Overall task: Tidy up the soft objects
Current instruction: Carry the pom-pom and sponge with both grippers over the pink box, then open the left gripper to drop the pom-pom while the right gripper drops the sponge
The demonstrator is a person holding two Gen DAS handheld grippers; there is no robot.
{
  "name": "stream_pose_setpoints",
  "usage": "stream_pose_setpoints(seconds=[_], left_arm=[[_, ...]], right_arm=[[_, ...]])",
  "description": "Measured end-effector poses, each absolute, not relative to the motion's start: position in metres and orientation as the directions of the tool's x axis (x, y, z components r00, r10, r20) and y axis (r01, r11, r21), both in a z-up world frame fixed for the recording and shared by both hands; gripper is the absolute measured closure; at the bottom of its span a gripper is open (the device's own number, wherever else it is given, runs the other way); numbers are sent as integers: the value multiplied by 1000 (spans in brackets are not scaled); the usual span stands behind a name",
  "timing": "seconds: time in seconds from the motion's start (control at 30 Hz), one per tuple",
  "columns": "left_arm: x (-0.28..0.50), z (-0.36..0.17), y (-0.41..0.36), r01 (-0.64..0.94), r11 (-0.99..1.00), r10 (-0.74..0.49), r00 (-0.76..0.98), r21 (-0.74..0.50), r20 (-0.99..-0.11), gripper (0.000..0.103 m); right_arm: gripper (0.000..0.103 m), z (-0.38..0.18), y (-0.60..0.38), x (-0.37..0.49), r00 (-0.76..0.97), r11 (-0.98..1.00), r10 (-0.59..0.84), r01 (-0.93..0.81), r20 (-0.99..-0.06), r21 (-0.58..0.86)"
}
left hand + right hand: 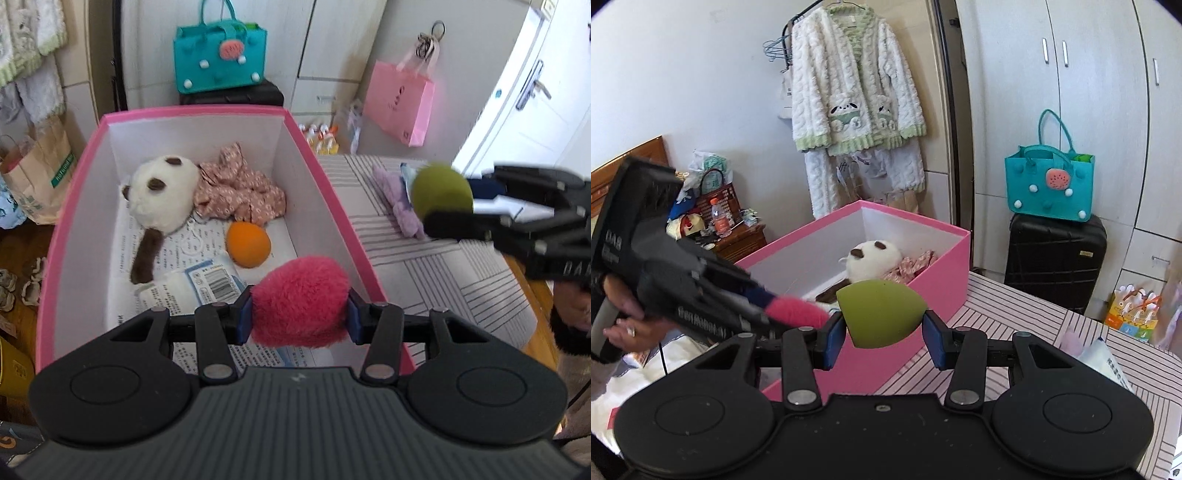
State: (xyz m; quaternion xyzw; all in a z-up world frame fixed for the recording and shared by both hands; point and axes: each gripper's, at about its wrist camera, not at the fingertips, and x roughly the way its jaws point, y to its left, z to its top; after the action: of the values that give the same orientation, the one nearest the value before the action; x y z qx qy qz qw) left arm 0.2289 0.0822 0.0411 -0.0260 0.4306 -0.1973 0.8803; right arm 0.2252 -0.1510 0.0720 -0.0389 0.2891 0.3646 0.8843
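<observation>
- My left gripper [300,314] is clamped on a fuzzy pink ball [301,301], both blue pads pressed into its fur, held above the near end of the pink box [74,192].
- My right gripper [884,332] pinches a green sponge [881,312] between its pads (teardrop-shaped, point away from me), over the striped tablecloth [1015,332] just beside the box's near long wall.
- Inside the box I see a panda plush [162,194] toward the far left corner, a floral cloth [240,188] against the far wall, an orange sponge [248,243] near the middle, and a white packet [195,286] by the near end.
- A purple fluffy item [400,206] lies on the tablecloth outside the box, near its right wall.
</observation>
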Motion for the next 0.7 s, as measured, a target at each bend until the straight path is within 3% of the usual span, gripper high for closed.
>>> stream_pose_setpoints(seconds=[0.17,0.3,0.47,0.7], left_arm=[[241,30,78,324,904,-413,486,-281,-770,54],[241,29,77,326,909,-399,505,-259,-765,50],[233,33,83,340,908,-399,525,-245,-752,35],[220,46,98,341,911,-394,552,-232,-734,35]], right_arm=[[52,76,-139,244,557,724,628,-673,-543,148],[52,77,-128,253,540,708,646,-688,-540,158],[52,74,-116,259,508,687,662,-706,-551,174],[52,73,-88,272,442,639,673,-751,-592,166]])
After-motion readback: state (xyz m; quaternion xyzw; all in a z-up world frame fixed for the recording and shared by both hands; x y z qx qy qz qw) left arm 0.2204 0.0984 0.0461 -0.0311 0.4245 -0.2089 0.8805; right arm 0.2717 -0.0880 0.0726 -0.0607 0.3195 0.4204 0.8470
